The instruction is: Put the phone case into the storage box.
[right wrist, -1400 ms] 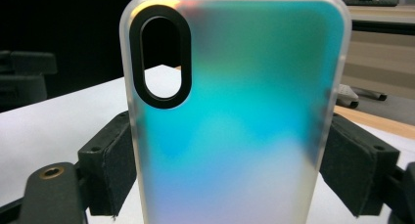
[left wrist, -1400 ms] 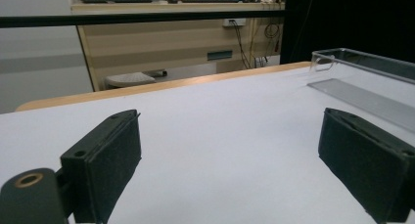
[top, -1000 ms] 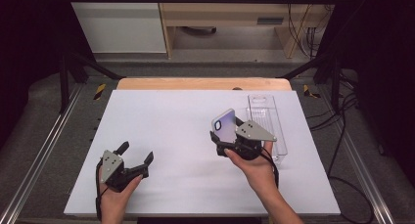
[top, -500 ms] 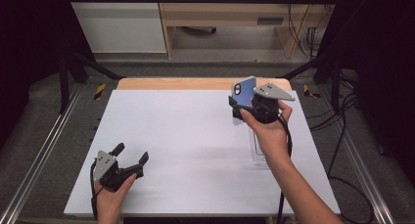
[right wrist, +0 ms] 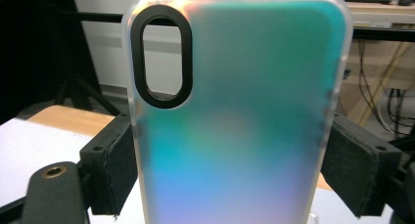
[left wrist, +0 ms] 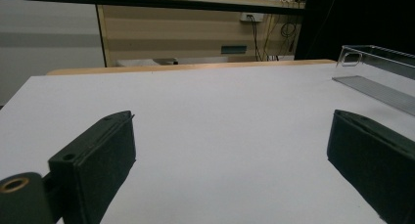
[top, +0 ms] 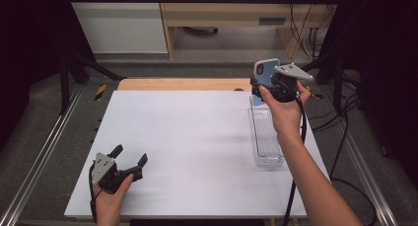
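Room lies wide across the white table [top: 197, 137]: its middle is bare, and the left gripper [top: 129, 160] rests near the front left corner, jaws spread wide with nothing between them. A clear tray [top: 266, 137] lies along the right edge, near that side's drop. Above the tray's far end, close to the table's back edge, the right gripper [top: 261, 83] holds a phone case [right wrist: 235, 116] upright, jaws pressed on its two long sides. The case is frosted and translucent, tinted blue-green fading to violet, with pale rounded edges and a black-rimmed oval camera hole in its upper corner.
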Available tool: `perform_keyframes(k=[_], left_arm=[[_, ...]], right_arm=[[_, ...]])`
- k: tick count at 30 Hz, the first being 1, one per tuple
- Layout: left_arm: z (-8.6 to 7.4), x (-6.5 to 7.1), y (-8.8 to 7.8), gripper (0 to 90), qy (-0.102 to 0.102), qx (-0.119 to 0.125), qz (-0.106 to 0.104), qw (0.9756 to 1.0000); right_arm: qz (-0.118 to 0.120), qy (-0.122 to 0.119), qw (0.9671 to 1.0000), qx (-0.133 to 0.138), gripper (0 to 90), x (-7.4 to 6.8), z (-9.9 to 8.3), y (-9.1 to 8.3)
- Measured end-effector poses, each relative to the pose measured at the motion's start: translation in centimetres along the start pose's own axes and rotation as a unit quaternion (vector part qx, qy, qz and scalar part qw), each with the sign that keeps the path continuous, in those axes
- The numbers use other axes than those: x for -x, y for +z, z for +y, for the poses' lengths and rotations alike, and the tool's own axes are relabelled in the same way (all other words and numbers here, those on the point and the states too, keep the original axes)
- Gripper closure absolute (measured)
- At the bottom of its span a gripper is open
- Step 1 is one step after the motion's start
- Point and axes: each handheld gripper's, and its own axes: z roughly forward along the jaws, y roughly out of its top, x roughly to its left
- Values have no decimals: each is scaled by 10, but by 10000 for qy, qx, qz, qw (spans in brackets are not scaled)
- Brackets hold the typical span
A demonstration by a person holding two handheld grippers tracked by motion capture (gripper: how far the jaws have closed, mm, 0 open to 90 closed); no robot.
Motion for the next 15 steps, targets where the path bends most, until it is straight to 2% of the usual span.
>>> perform_keyframes(k=[2,7,9,15], left_arm=[[0,0,0,37,10,11,9,10000],[0,-1,0,38,-12,-11,-5,10000],[0,0,1,38,18,-27,-5,10000],[-1,5,3,37,128,-76,-35,9999]], right_arm=[[-109,82,9999,18,174,7,2,5],[-226,175,9996,64,174,14,3,9],[-441,183,9988,93,174,21,1,14],[-543,371,9977,167,174,32,-5,26]])
